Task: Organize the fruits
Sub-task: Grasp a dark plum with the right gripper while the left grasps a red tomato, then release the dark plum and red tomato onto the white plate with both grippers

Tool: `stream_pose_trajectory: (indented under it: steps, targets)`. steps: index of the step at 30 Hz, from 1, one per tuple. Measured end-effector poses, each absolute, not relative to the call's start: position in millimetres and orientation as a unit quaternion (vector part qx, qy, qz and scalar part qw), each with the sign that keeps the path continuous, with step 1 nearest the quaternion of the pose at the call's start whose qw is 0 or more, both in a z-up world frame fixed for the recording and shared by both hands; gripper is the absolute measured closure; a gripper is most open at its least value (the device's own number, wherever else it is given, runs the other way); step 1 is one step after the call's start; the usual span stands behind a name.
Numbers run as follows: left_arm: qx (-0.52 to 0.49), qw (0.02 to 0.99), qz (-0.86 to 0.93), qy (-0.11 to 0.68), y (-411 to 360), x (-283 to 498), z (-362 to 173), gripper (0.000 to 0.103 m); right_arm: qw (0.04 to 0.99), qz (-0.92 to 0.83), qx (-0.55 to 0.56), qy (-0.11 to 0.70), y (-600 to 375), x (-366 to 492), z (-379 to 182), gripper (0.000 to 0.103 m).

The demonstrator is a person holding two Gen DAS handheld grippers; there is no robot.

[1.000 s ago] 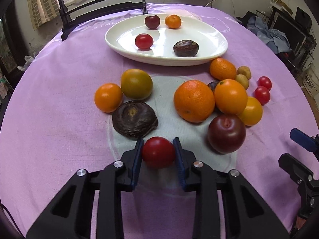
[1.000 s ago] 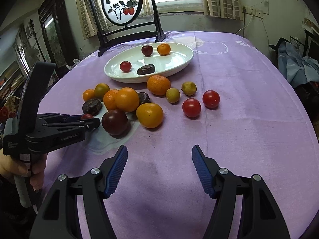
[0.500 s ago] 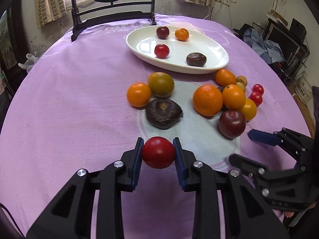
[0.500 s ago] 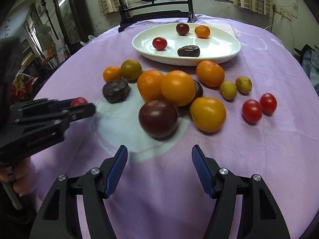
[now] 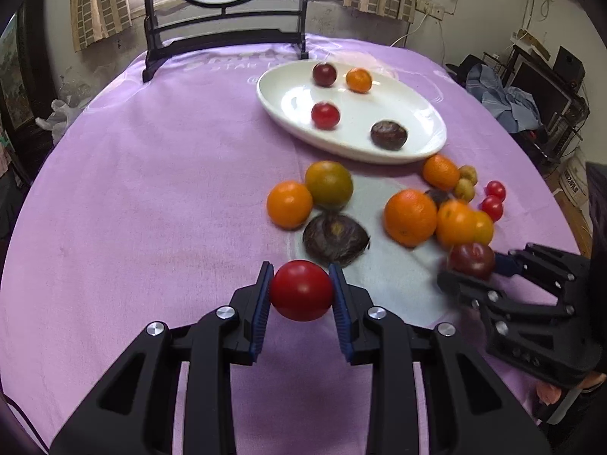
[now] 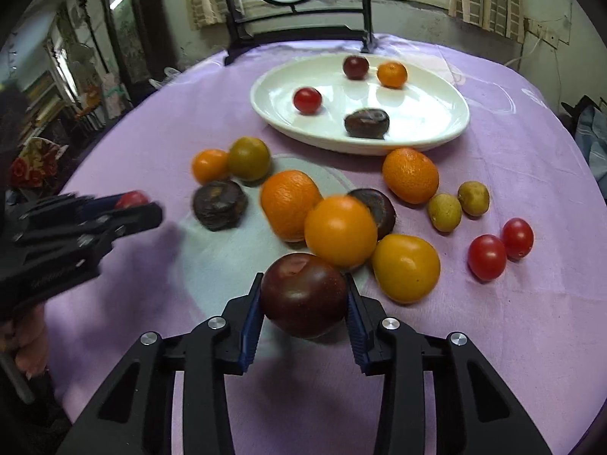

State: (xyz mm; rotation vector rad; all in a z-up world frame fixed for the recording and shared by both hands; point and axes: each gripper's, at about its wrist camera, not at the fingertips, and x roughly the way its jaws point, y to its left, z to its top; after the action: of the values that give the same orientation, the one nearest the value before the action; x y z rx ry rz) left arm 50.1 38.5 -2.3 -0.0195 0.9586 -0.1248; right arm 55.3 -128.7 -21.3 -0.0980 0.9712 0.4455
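Fingers point(image 5: 262, 305) of the left gripper point(image 5: 301, 303) pinching a red tomato point(image 5: 301, 290), held clear above the purple cloth of the counter point(image 5: 132, 189) toward its near edge. Fingers point(image 6: 252, 316) of the right gripper point(image 6: 303, 314) just closing, now clamped on both flanks of a dark plum point(image 6: 303, 299) (whether lifted or resting on the cloth: cannot tell), at the near end of the fruit cluster.

Straight ahead of both pairs of fingers, toward the far edge of the counter: white oval plate point(image 6: 451, 129), already carrying a small red tomato point(image 6: 307, 100), a dark plum point(image 6: 355, 67), a small orange point(image 6: 392, 74) and a dark wrinkled fruit point(image 6: 366, 124). Long axis of the plate running across the counter, slightly slanted, so a broad rim facing either gripper.

Between grippers and plate: loose pile of oranges point(image 6: 290, 204), a greenish citrus point(image 6: 249, 158), another wrinkled dark fruit point(image 6: 219, 204), two small yellow-green fruits point(image 6: 444, 212) and two red tomatoes point(image 6: 486, 257) near the right edge.

Likely next: carrying both fruits over the pile to the plate. Neither hand clearly nearer (left approaching the plate's left end, right its middle); a path high enough to clear the stacked oranges advisable.
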Motion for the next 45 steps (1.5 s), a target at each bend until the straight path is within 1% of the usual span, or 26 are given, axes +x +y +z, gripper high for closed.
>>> stream_pose_trajectory:
  steps: [6, 8, 11, 14, 18, 20, 25, 26, 27, 28, 29, 30, 31, 32, 38, 45]
  targets:
    - [0.003, 0.901, -0.079, 0.426, 24.2, 82.6, 38.5, 0.074, 0.896, 0.209, -0.035, 0.391, -149.3, 55.5, 29.0, 0.063]
    - [0.005, 0.908, -0.075, 0.412, 18.5, 99.5, 48.4, 0.074, 0.908, 0.193, -0.034, 0.370, -154.8, 68.7, 40.7, 0.063]
    - [-0.009, 0.909, -0.065, 0.411, 16.0, 133.3, 51.6, 0.074, 0.919, 0.165, -0.040, 0.356, -156.7, 98.5, 44.9, 0.063]
    - [-0.017, 0.903, -0.042, 0.427, 15.8, 171.9, 40.3, 0.074, 0.915, 0.152, -0.047, 0.371, -152.0, 132.3, 35.4, 0.063]
    - [-0.020, 0.888, -0.006, 0.459, 19.0, 215.7, 14.3, 0.074, 0.900, 0.138, -0.055, 0.410, -143.2, 173.8, 11.6, 0.063]
    - [-0.022, 0.879, 0.009, 0.476, 22.2, 231.3, 1.4, 0.074, 0.895, 0.132, -0.062, 0.421, -138.1, 186.0, 2.2, 0.063]
    - [-0.038, 0.875, 0.011, 0.483, 26.9, 248.2, -10.7, 0.073, 0.890, 0.122, -0.062, 0.435, -134.4, 204.5, -12.4, 0.061]
    - [-0.046, 0.872, 0.009, 0.487, 27.7, 250.4, -12.7, 0.071, 0.892, 0.125, -0.057, 0.430, -134.8, 205.5, -12.0, 0.052]
    - [-0.052, 0.872, 0.008, 0.487, 28.2, 251.3, -13.0, 0.069, 0.895, 0.125, -0.055, 0.425, -135.2, 205.7, -10.8, 0.045]
    - [-0.056, 0.873, 0.006, 0.484, 27.8, 250.9, -11.3, 0.062, 0.900, 0.121, -0.056, 0.416, -135.8, 204.1, -8.4, 0.041]
    - [-0.059, 0.876, 0.000, 0.479, 27.0, 248.2, -8.2, 0.055, 0.902, 0.119, -0.056, 0.410, -137.1, 201.8, -5.8, 0.041]
    - [-0.057, 0.878, -0.003, 0.475, 25.3, 244.1, -4.8, 0.052, 0.902, 0.122, -0.054, 0.409, -138.1, 199.3, -3.8, 0.041]
    - [-0.054, 0.881, -0.004, 0.470, 23.9, 239.8, -1.0, 0.046, 0.902, 0.127, -0.048, 0.409, -140.7, 195.3, -1.2, 0.041]
    - [-0.048, 0.885, -0.001, 0.464, 22.9, 234.3, 3.6, 0.041, 0.903, 0.128, -0.043, 0.408, -143.7, 191.4, 0.9, 0.041]
    - [-0.049, 0.895, -0.006, 0.443, 25.3, 194.9, 19.3, 0.041, 0.903, 0.131, -0.021, 0.408, -166.5, 156.8, 5.2, 0.041]
    - [-0.033, 0.897, -0.017, 0.440, 27.9, 138.8, 15.3, 0.034, 0.905, 0.147, -0.027, 0.399, -178.0, 103.3, 7.4, 0.042]
